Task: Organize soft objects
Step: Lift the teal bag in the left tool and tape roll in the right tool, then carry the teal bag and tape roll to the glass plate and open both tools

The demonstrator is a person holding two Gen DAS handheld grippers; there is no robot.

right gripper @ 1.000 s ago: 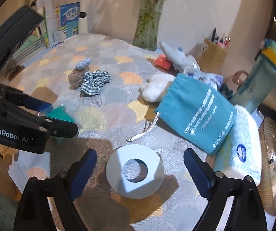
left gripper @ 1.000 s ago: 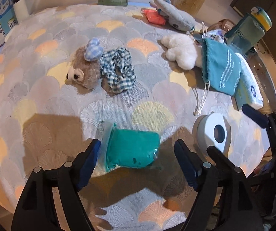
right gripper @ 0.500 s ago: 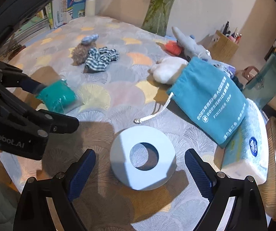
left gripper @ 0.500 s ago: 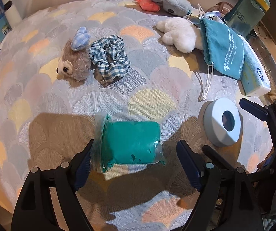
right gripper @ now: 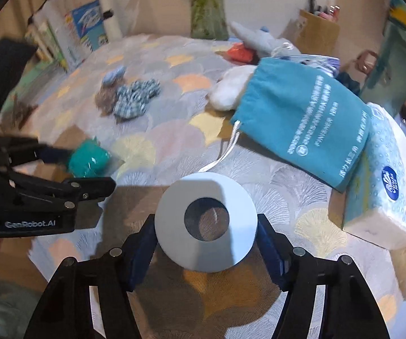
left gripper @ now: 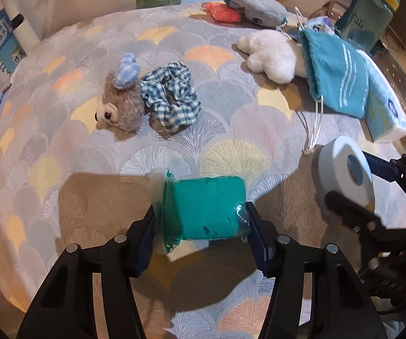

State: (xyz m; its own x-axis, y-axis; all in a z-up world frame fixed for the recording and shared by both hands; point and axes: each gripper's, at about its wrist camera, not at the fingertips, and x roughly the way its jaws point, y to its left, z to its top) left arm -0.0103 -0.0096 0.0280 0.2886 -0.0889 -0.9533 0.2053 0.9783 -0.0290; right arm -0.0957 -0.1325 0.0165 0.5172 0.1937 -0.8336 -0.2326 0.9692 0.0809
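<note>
Worktop (left gripper: pixel 231 107): fan-patterned cloth ahead of my claws. Left claw (left gripper: pixel 201 227) pinches bagged teal dough (left gripper: pixel 208 207); right claw (right gripper: pixel 206 238) pinches pale ring (right gripper: pixel 206 221).

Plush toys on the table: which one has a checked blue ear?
The brown bear plush, lying beside the gingham scrunchie. The white plush and the grey plush near the far edge show no checked fabric.
</note>
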